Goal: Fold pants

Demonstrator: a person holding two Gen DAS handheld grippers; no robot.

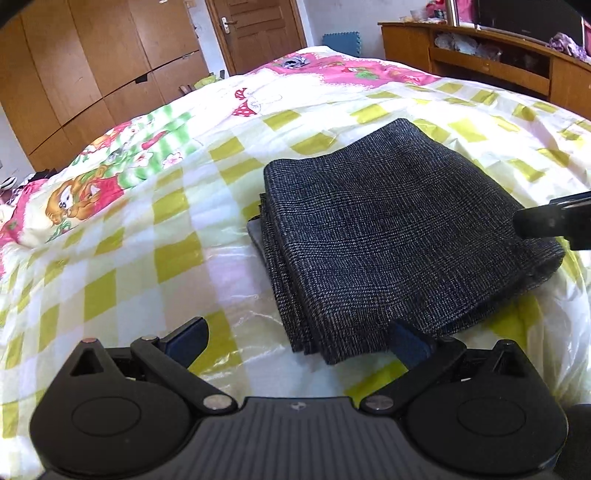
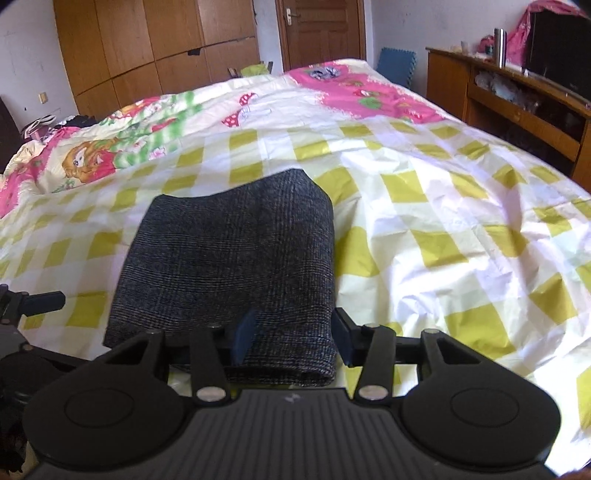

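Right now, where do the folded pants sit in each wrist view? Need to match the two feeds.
Left wrist: folded dark grey pants right of centre on the checked quilt, stacked edges facing left.
Right wrist: the pants sit centre-left, near end between the right gripper fingers, which stand open.
Shared landmark: the wooden door beyond the bed.

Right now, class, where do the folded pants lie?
The folded pants lie on the checked quilt at the near edge of the bed, in front of both open grippers, with the right gripper at their near right corner.
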